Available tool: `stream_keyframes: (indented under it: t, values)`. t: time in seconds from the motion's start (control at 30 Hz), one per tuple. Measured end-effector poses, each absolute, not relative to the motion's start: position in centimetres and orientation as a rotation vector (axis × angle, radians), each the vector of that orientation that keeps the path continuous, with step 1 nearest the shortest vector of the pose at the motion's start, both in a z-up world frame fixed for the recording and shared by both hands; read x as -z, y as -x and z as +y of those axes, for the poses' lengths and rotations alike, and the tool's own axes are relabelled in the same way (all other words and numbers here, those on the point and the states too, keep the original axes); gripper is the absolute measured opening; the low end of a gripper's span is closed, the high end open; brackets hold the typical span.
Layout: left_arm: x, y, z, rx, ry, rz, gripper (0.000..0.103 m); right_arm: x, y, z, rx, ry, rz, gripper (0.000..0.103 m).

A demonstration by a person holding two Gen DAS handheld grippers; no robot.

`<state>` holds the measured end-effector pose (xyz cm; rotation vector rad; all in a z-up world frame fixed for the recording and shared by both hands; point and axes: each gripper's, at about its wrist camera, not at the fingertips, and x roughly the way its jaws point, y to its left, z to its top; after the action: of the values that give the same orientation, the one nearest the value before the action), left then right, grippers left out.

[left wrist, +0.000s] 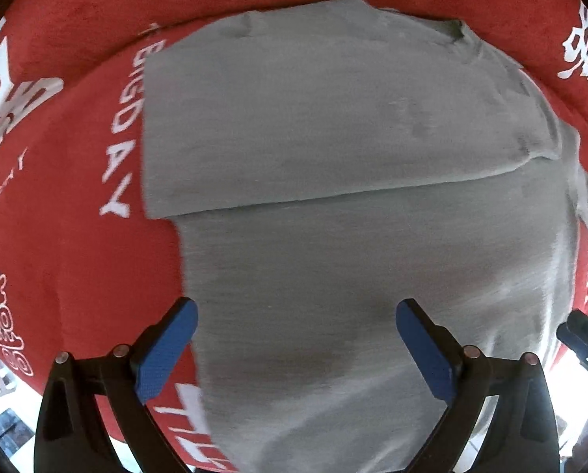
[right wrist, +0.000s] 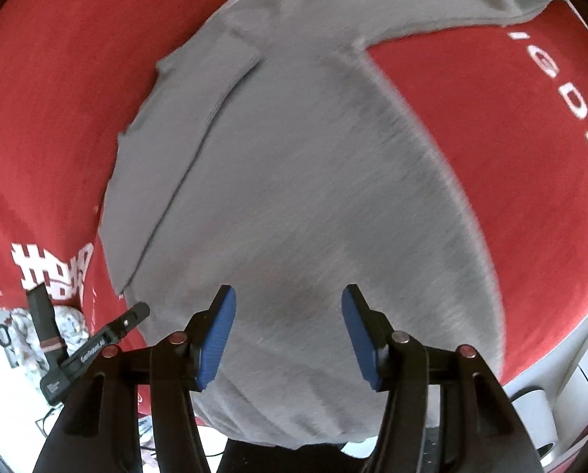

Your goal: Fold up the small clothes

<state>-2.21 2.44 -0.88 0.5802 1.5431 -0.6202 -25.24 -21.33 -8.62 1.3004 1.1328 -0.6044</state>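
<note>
Grey shirt (left wrist: 333,236) lies half folded on the red-clothed desk (left wrist: 77,256), its near hem hanging over the desk's edge. We hold the left gripper (left wrist: 296,349) and right gripper (right wrist: 288,337) wide apart above it, both empty. Pinching one layer could drag the fold open.

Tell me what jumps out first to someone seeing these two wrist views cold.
The grey garment fills the middle of both views, partly folded, with one flap laid over its far part. It lies on a bright red cloth with white lettering, which frames it on all sides. In the foreground the left gripper and the right gripper hang open above the garment's near part, blue pads spread, holding nothing.
</note>
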Motion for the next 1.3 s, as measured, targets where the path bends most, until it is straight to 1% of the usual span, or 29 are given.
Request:
stream_keyframes:
  t: [0.1,0.2,0.33,0.57,0.73,1.0,1.3]
  values:
    - [0.2,3.4,0.1,0.627,-0.577,1.518,0.101,8.8,26.9,-24.4,0.630,-1.332,1.116,0.060]
    - [0.2,5.1,-3.4,0.653,-0.634,1.474,0.101,8.7,29.3,-27.8,0.664,-1.378,1.060,0.060]
    - [1.0,7.0,-7.7,0.710,-0.647,1.509,0.101,8.7,32.9,-32.7,0.745,-1.405,0.986,0.060]
    - [1.6,10.3,-14.9,0.795,-0.676,1.506,0.101,10.2,39.6,-40.6,0.896,-1.496,0.792,0.060]
    - [2.1,11.2,-18.1,0.802,-0.693,1.508,0.101,12.1,42.4,-44.4,0.928,-1.577,0.651,0.060]
    - [1.9,12.3,-21.7,0.790,-0.720,1.494,0.101,14.4,43.0,-47.4,0.898,-1.696,0.472,0.060]
    - [2.0,14.0,-23.2,0.776,-0.735,1.489,0.101,15.1,41.8,-48.2,0.848,-1.748,0.408,0.060]
